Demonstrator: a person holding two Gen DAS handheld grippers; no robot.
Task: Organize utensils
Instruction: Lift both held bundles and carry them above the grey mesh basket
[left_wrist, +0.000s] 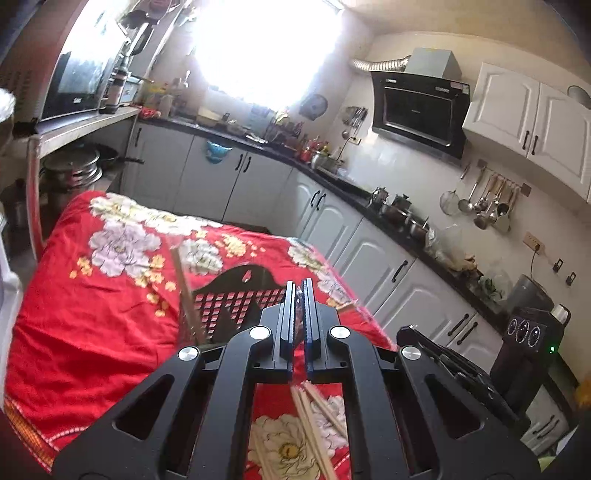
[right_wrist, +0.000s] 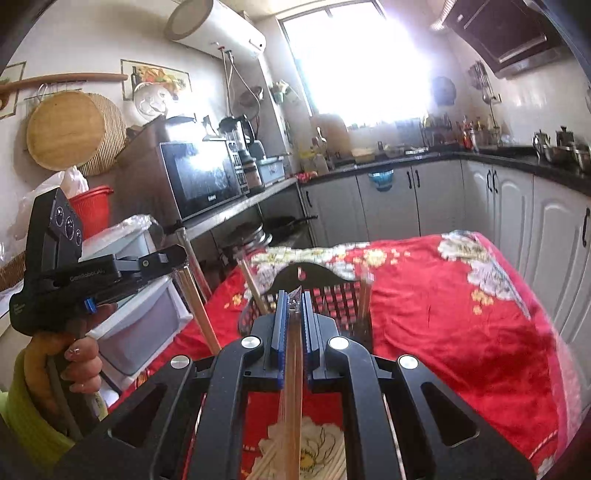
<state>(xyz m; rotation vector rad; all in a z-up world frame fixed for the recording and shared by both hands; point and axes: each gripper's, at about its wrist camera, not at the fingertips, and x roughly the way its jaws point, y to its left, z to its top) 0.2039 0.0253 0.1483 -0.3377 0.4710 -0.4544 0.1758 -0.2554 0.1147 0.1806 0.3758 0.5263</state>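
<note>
Closest to my right-hand lens, the right tool (right_wrist: 291, 306) is clenched on a wooden chopstick (right_wrist: 294, 373) that runs back between its blue-edged pads toward the camera. My left tool (left_wrist: 298, 295) is pinched fully together; something small and dark sits between its tips, though I cannot tell what. Below both tools lies the surface (left_wrist: 92, 295), draped in a red cloth with big white and yellow flowers, and loose chopsticks (left_wrist: 314, 424) lie scattered on it just under my left tool. Ahead stands a black lattice utensil basket (right_wrist: 332, 295) with a chopstick (left_wrist: 186, 291) leaning in it. Around the surface I see white cabinets (left_wrist: 388, 258) under a dark countertop, a range hood (left_wrist: 421, 110), ladles hung on the wall (left_wrist: 487, 206), a microwave (right_wrist: 199, 177) and a blazing window (right_wrist: 365, 62).
</note>
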